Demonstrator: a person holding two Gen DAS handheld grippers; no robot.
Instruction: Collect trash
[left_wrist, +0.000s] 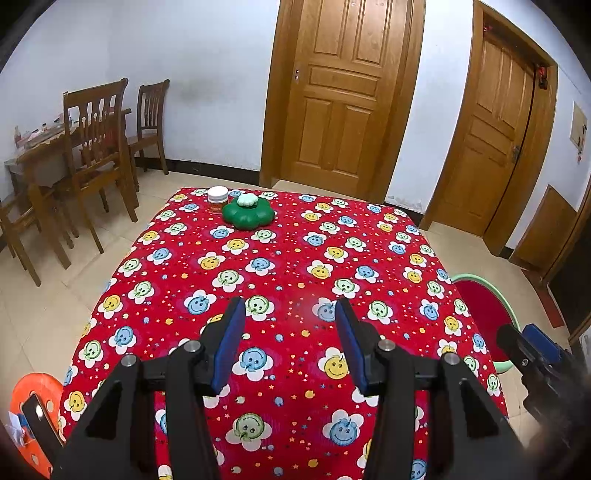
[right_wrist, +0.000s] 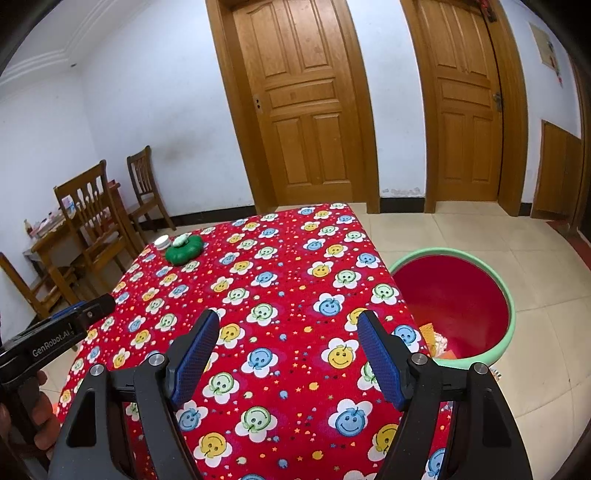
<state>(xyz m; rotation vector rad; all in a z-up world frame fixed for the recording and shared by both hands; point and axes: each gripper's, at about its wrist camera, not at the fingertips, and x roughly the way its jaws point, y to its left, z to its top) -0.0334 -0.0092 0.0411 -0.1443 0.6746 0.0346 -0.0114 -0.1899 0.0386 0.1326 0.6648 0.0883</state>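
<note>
Left gripper (left_wrist: 290, 310): jaws spread wide, nothing between the blue pads (left_wrist: 231, 343), hovering over the near half of the table (left_wrist: 280, 258). Right gripper (right_wrist: 288, 325): same state, wide apart, empty, over the table's near-right part; also shows in the left wrist view at 4 o'clock. Tablecloth is red with smiley-flower print. Items on the cloth, count 2, both at the far-left corner: 1 green flower-shaped container (left_wrist: 247, 216) with a pale lid, at 11 o'clock in the left view, and 1 small white-capped jar (left_wrist: 217, 199) touching or just beside it on its left, can't tell which. Bins: 1 round bin (right_wrist: 452, 291), green rim, red inside, on the floor just beside the table's right edge, at 3 o'clock in the right view. Trash sits in its bottom near side: orange and pale scraps (right_wrist: 434, 338), count not readable. 1 orange perforated stool or basket (left_wrist: 35, 413) at 8 o'clock in the left view, partly hidden. Wooden doors: 2 on the far wall. Wooden chairs (left_wrist: 98, 147): at least 3 around a second table at 10 o'clock. Person's hand (right_wrist: 35, 424) grips the left tool's handle at 8 o'clock in the right view.
</note>
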